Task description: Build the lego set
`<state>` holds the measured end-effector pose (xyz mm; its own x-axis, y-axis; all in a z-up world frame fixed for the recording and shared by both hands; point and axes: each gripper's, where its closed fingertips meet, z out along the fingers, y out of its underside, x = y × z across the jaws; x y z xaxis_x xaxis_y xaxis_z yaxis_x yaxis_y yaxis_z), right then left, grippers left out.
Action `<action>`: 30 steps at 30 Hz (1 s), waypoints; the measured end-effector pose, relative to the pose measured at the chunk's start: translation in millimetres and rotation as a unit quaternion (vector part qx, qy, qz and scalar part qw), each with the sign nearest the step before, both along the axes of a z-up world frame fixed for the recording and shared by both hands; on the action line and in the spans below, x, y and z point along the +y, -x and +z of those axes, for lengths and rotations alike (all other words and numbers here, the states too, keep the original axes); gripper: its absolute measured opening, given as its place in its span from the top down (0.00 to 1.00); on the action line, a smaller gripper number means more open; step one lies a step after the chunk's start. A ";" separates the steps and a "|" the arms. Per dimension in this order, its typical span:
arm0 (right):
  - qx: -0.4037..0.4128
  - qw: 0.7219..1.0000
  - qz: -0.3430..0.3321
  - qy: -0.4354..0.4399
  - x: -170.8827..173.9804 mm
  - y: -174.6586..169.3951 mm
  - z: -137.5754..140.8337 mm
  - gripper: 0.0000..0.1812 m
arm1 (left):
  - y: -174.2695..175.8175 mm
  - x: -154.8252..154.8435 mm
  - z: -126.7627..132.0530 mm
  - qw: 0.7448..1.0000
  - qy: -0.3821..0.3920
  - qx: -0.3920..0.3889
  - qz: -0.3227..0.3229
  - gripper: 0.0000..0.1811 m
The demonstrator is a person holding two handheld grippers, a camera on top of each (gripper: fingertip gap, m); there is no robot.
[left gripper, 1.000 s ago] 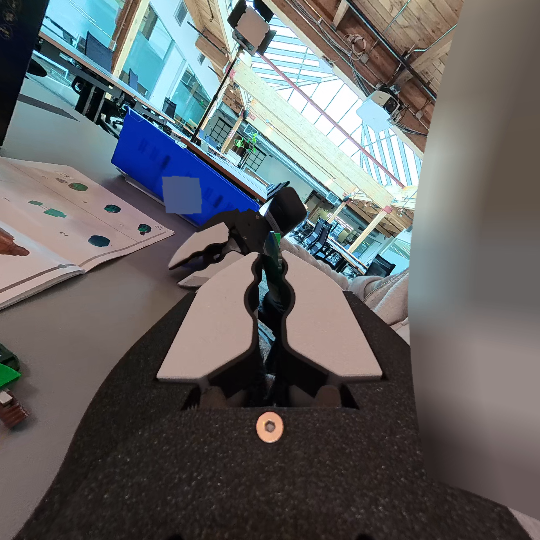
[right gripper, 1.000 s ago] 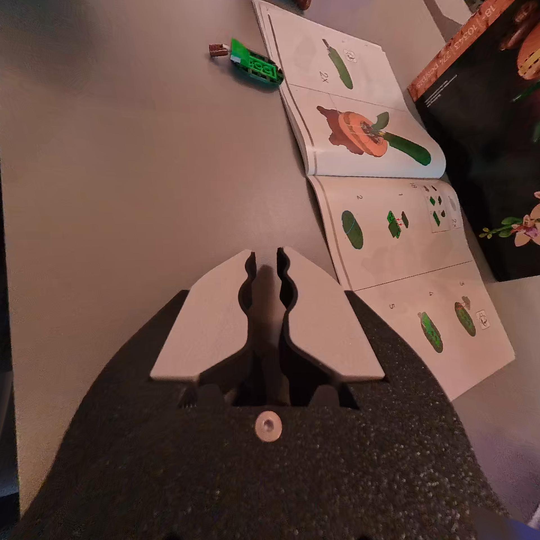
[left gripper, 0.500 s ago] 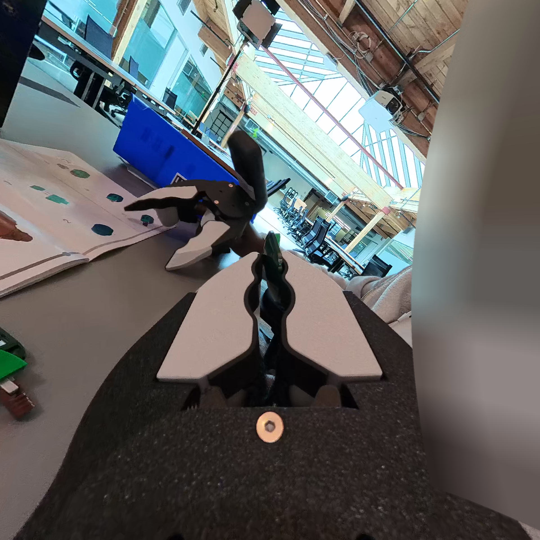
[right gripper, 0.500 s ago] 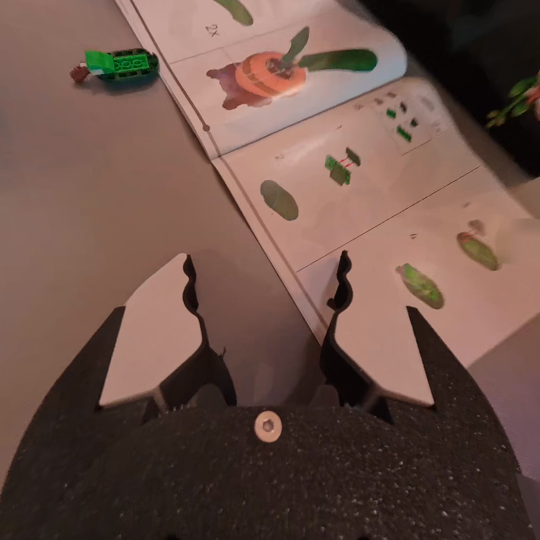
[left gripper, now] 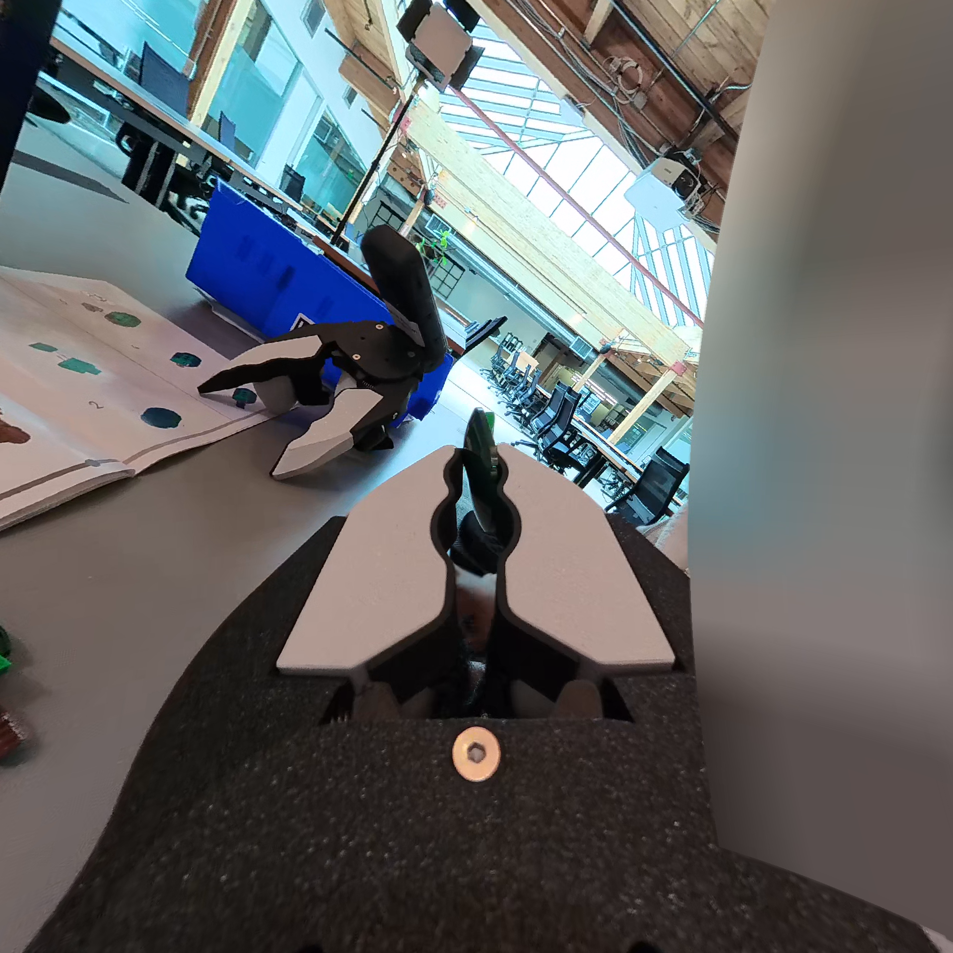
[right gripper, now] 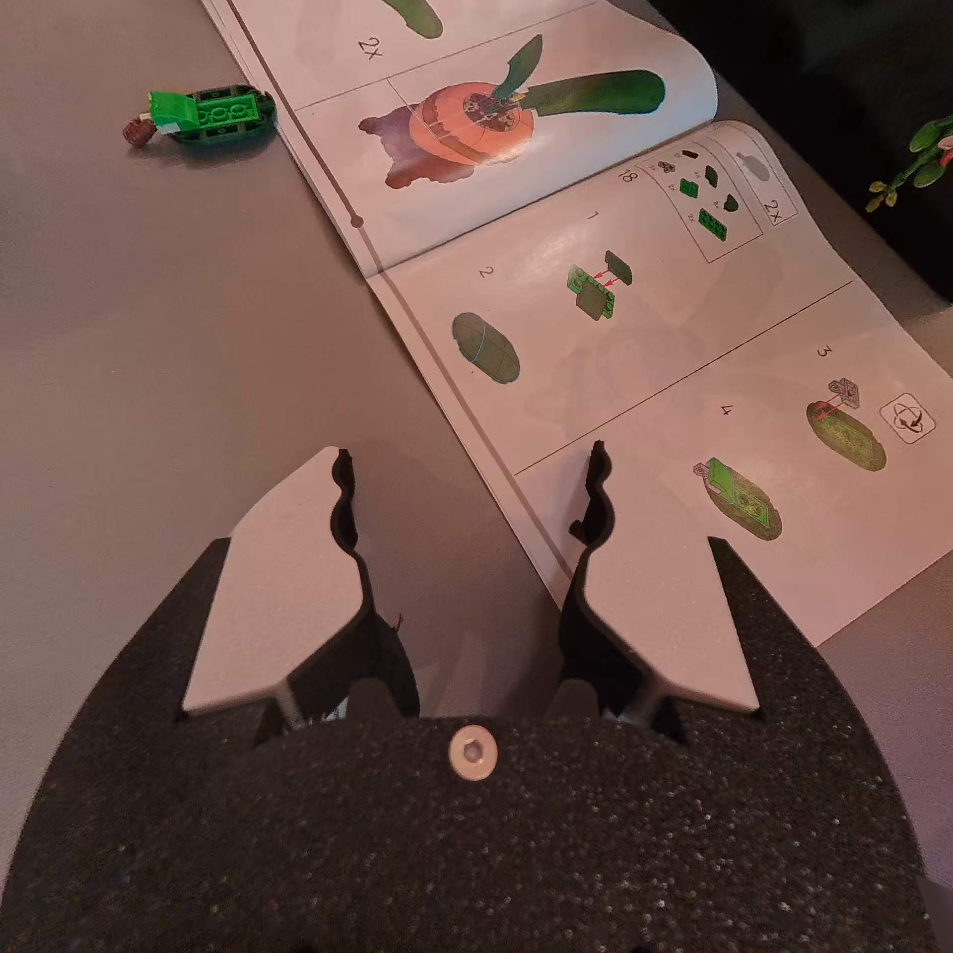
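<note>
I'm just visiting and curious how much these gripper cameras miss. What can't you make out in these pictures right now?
- Dark green piece in the left gripper, left wrist view: its fingers hide most of it, so its shape is unclear.
- Right side, same view: covered by a blurred patch.
- Small pieces at that view's left edge: cut off.
- Instruction booklet under the open right gripper, right wrist view: top cut off, one finger covers a corner.
</note>
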<state>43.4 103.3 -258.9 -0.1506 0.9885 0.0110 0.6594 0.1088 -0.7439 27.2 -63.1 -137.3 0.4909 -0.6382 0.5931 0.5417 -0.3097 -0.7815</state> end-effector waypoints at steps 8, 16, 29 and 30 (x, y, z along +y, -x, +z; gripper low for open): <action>0.000 1.000 0.000 0.000 -0.1 0.0 -0.1 0.52 | 3.3 -4.4 2.9 1.000 -0.010 0.002 0.004 0.95; 0.000 1.000 0.000 0.000 0.0 0.0 -0.1 0.52 | 11.8 -5.0 0.7 1.000 -0.008 -0.001 0.011 0.95; 0.000 1.000 0.001 0.000 0.3 -0.1 0.1 0.52 | 2.5 3.0 -7.1 0.999 -0.004 0.038 -0.003 0.95; 0.000 1.000 0.001 0.000 0.3 -0.1 0.0 0.52 | 3.2 3.9 -8.5 0.999 -0.003 0.040 -0.002 0.95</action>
